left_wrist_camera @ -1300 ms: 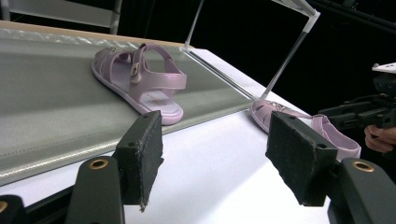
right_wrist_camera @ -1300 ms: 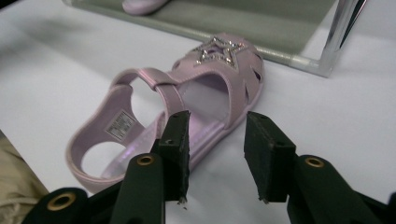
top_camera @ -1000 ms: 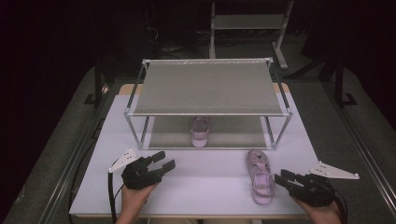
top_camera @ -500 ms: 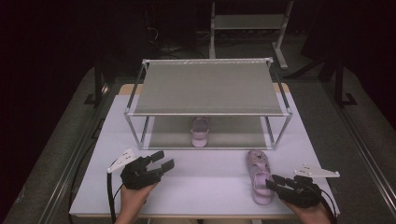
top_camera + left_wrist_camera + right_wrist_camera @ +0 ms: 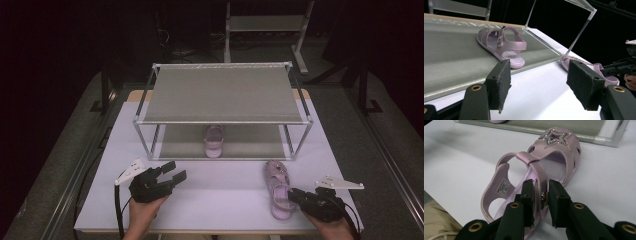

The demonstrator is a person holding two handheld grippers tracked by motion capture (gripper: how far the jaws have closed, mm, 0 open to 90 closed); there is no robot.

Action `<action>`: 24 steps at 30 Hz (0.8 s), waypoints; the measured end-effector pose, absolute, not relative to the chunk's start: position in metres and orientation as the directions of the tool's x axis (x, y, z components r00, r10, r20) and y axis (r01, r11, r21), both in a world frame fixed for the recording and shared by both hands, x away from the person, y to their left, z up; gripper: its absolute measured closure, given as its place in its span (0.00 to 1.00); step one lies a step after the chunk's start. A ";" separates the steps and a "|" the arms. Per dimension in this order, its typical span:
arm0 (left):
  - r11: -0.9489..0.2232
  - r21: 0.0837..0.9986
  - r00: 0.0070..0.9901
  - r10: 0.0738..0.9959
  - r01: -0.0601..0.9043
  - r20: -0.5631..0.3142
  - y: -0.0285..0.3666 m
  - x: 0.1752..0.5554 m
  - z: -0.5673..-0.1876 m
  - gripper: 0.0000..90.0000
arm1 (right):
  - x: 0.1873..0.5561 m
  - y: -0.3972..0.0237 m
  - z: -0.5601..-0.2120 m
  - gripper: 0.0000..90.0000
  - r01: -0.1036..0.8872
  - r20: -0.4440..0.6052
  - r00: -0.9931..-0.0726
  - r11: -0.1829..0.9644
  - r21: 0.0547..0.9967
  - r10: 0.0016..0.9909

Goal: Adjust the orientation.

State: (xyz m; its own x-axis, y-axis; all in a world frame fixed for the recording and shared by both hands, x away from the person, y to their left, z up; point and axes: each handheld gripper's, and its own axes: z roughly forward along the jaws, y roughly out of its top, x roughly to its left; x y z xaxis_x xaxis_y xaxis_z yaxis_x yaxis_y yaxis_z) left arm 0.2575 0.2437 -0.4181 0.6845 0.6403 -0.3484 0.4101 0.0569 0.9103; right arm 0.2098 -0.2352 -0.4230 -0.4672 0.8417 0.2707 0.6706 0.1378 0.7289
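A pink sandal [image 5: 278,187] with a glitter star [image 5: 557,138] lies on the white table [image 5: 225,185] at the front right. My right gripper [image 5: 299,196] comes in from its heel side and is shut on the sandal's ankle strap [image 5: 541,183], one pad on each side of the strap by the buckle. A second pink sandal [image 5: 214,141] rests on the lower shelf [image 5: 449,57] of the metal rack [image 5: 222,121]. My left gripper [image 5: 175,172] hovers open at the front left, jaws wide [image 5: 539,75], pointing toward the shelved sandal [image 5: 501,46].
The two-tier rack takes up the table's middle and back; its front corner posts [image 5: 145,142] stand close ahead of both grippers. In the left gripper view the right gripper [image 5: 621,68] shows at the far right. Dark floor surrounds the table.
My right gripper has moved left to the sandal's heel and shut on its ankle strap. The left gripper has stayed where it was, open.
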 end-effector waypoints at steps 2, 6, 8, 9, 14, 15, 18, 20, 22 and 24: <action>0.057 0.910 0.685 0.640 0.410 -0.348 0.244 0.257 -0.418 0.39 | 0.209 -0.235 -0.422 0.84 0.667 0.262 -0.464 0.139 0.732 0.846; 0.060 0.914 0.683 0.645 0.401 -0.342 0.246 0.257 -0.418 0.39 | 0.209 -0.235 -0.421 0.84 0.671 0.275 -0.459 0.127 0.731 0.845; 0.067 0.913 0.681 0.644 0.403 -0.348 0.247 0.258 -0.418 0.39 | 0.209 -0.235 -0.421 0.85 0.670 0.275 -0.456 0.123 0.732 0.846; 0.065 0.913 0.681 0.646 0.403 -0.346 0.247 0.259 -0.418 0.39 | 0.210 -0.236 -0.421 0.85 0.673 0.289 -0.450 0.108 0.731 0.845; 0.060 0.908 0.681 0.642 0.414 -0.353 0.246 0.262 -0.420 0.39 | 0.210 -0.240 -0.421 0.86 0.679 0.324 -0.436 0.071 0.731 0.840; 0.061 0.909 0.681 0.641 0.413 -0.353 0.246 0.262 -0.420 0.40 | 0.210 -0.243 -0.421 0.87 0.686 0.355 -0.430 0.044 0.726 0.830; 0.062 0.911 0.683 0.642 0.407 -0.349 0.247 0.261 -0.419 0.40 | 0.210 -0.245 -0.422 0.88 0.687 0.381 -0.434 0.026 0.726 0.816; 0.067 0.913 0.679 0.647 0.404 -0.347 0.248 0.261 -0.419 0.40 | 0.209 -0.246 -0.420 0.89 0.685 0.403 -0.440 0.010 0.728 0.802; 0.071 0.911 0.677 0.647 0.406 -0.352 0.249 0.261 -0.418 0.40 | 0.208 -0.246 -0.418 0.89 0.679 0.417 -0.455 0.003 0.735 0.787; 0.073 0.911 0.673 0.651 0.406 -0.352 0.249 0.261 -0.418 0.39 | 0.206 -0.244 -0.416 0.90 0.675 0.436 -0.467 -0.008 0.738 0.770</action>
State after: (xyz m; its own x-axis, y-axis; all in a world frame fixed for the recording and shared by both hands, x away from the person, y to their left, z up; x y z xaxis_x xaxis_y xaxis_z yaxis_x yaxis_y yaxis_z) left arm 0.2613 0.2490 -0.4182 0.6729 0.6507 -0.3518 0.4056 0.0732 0.9111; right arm 0.2063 -0.2441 -0.4161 -0.4668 0.7696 0.4356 0.6748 -0.0083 0.7379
